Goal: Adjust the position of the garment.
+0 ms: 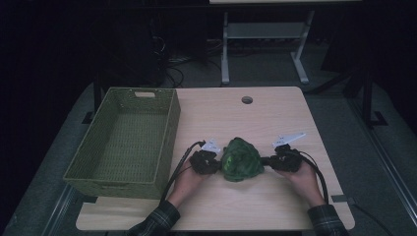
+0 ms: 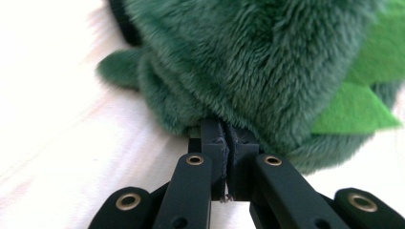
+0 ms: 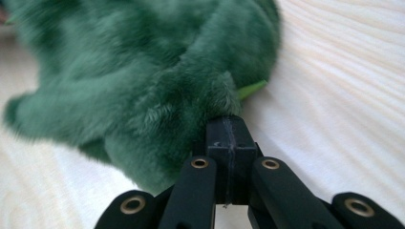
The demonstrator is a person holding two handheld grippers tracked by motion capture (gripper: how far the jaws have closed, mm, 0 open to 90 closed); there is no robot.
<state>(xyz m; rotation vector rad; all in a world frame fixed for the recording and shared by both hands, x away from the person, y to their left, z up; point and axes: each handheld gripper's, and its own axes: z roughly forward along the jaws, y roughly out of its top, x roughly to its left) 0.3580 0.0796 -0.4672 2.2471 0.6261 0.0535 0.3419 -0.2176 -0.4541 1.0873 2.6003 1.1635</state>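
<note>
Here, from above, the green plush (image 1: 240, 159) lies on the counter (image 1: 255, 118) between left gripper (image 1: 215, 162) and right gripper (image 1: 268, 161), the basket (image 1: 169, 128) empty at left. In the left gripper view the jaws pinch fur at the plush's (image 2: 248, 62) edge. In the right gripper view they pinch a tuft of the plush (image 3: 143, 81) too. Grasp done; I judge lifting it into the basket remains

A furry dark-green plush toy (image 1: 240, 159) with light-green felt spikes lies bunched at the table's six o'clock.
</note>
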